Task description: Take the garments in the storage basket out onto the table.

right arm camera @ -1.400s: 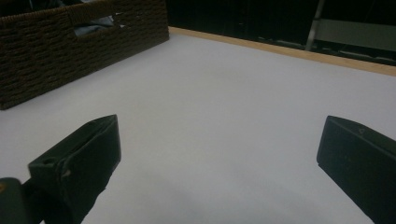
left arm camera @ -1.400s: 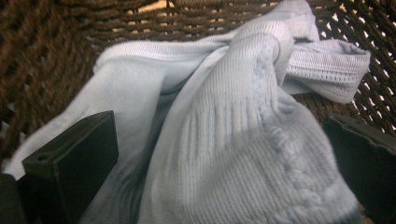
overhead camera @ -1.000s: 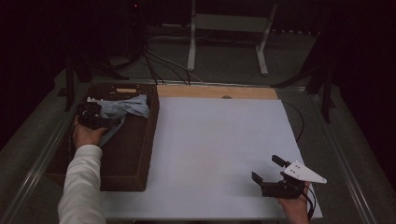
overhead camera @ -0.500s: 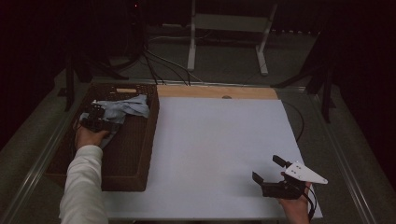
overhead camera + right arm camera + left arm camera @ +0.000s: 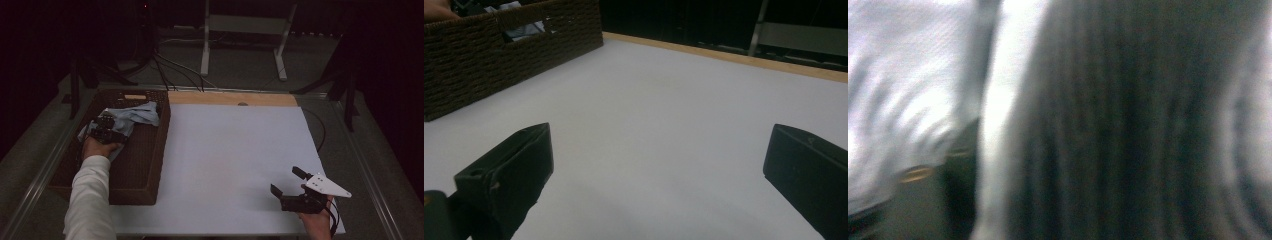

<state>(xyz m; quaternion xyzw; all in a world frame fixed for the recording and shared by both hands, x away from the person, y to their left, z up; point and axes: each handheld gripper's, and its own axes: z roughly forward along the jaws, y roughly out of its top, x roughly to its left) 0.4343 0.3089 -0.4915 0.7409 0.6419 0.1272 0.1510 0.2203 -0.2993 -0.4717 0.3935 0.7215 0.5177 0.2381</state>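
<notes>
Reaching into a dark woven basket (image 5: 142, 170) at the left side of the table, the person's left hand (image 5: 97, 148) pushes the left gripper (image 5: 102, 131) down onto a crumpled pale blue cloth (image 5: 131, 115). The cloth lies bunched in the far end of the basket, against its back and inner walls. The jaws have just been closing; the left gripper view is a close blur of pale fabric (image 5: 903, 90) and dark weave, so I cannot tell whether the pads are pressing the cloth yet. The tool seems to point down into the heap to gather a fold, which suits soft fabric with no firm edge.

The right gripper (image 5: 290, 190) rests low near the front right corner of a white board (image 5: 230, 150), well apart from the basket, probably waiting out of the way. Its jaws stand wide apart with nothing between them, as the right gripper view shows bare white surface (image 5: 659, 115) between them.

The basket's walls hem the cloth in, so lifting it out likely means going straight up past the rim. The board beside the basket is bare, giving wide room to lay the cloth down. A wooden strip (image 5: 230, 98) borders its far edge.
</notes>
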